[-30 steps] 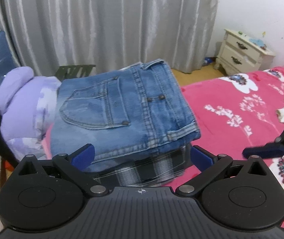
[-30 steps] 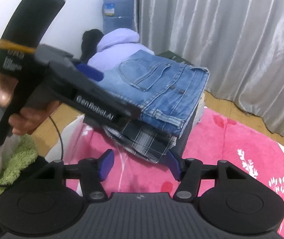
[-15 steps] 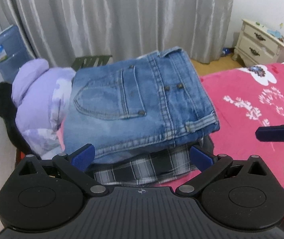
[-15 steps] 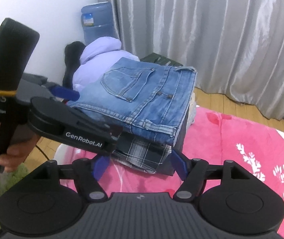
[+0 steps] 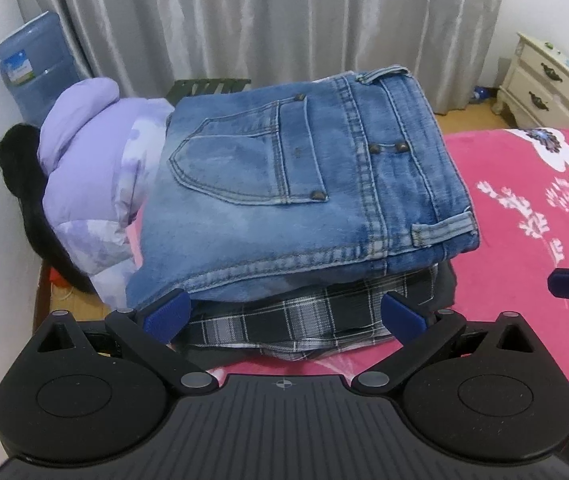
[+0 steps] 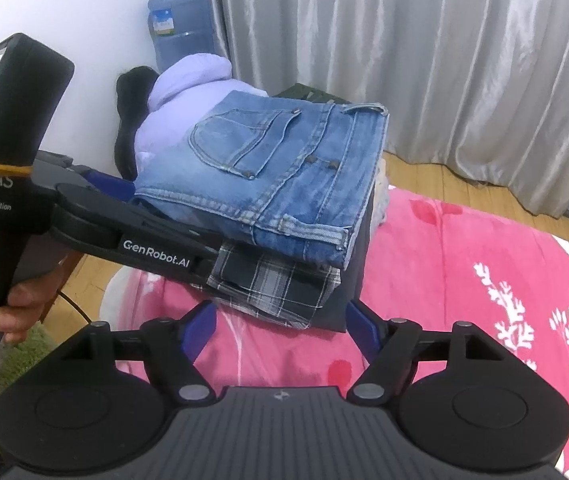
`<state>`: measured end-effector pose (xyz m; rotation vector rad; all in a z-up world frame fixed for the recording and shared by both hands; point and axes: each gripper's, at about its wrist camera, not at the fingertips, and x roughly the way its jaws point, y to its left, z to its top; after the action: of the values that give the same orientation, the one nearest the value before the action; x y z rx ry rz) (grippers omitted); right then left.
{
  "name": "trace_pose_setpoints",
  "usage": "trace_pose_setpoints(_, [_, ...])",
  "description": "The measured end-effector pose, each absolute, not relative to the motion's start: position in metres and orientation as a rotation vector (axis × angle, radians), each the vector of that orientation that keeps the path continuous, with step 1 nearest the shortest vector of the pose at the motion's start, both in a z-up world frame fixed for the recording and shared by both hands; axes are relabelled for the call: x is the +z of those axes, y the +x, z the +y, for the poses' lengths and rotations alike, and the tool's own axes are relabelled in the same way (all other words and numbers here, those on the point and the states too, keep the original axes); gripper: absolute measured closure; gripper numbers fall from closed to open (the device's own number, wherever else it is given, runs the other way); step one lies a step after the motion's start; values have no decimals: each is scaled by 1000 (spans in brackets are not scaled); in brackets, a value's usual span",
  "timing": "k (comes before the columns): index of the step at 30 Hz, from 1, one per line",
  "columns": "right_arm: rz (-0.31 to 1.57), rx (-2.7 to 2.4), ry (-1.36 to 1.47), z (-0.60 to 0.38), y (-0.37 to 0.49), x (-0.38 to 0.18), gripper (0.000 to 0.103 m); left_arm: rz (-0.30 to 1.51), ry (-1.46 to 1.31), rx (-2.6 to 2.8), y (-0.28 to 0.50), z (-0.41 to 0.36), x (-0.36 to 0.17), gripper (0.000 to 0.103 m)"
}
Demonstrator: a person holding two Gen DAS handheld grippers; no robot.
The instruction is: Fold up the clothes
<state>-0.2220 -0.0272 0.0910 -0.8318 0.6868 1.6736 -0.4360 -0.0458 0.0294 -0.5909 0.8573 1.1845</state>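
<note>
Folded jeans [image 5: 304,184] top a stack over a plaid garment [image 5: 284,324] on the pink bed [image 5: 524,216], near its 10 o'clock corner. The left gripper [image 5: 284,314] has its jaws spread wide at the stack's edge, pinching nothing. The right gripper [image 6: 280,330], at the stack's 5 o'clock, has jaws opening, holding nothing.

The folded jeans [image 5: 304,184] are faded blue denim with paler stitching and dark copper rivets. Under them lies a plaid shirt [image 5: 292,324] — black and grey crossed with white lines. The bedspread [image 6: 464,264] is hot pink with white flowers. Beside the stack, a puffer jacket [image 5: 88,160] is lilac — partly patterned in paler patches. The curtain [image 5: 264,16] is silvery grey, the water jug [image 6: 180,28] translucent blue, the nightstand [image 5: 548,80] cream.
</note>
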Motion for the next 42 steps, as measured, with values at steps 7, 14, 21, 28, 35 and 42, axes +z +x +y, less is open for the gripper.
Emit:
trace_pose_setpoints(7, [687, 1683, -846, -28, -224, 89, 26, 845, -576, 1180, -436, -46, 31, 1])
trace_pose_setpoints(14, [684, 1688, -856, -27, -226, 89, 26, 841, -575, 1168, -435, -46, 29, 1])
trace_pose_setpoints(21, [686, 1690, -868, -26, -229, 88, 26, 842, -584, 1163, -436, -45, 28, 1])
trace_pose_setpoints(28, [683, 1689, -878, -27, -231, 87, 26, 853, -593, 1157, -437, -46, 26, 1])
trace_pose_setpoints(35, [682, 1684, -884, -27, -232, 86, 26, 903, -638, 1160, -439, -44, 17, 1])
trace_pose_setpoints(42, [689, 1671, -876, -26, -229, 84, 26, 903, -640, 1143, -439, -49, 16, 1])
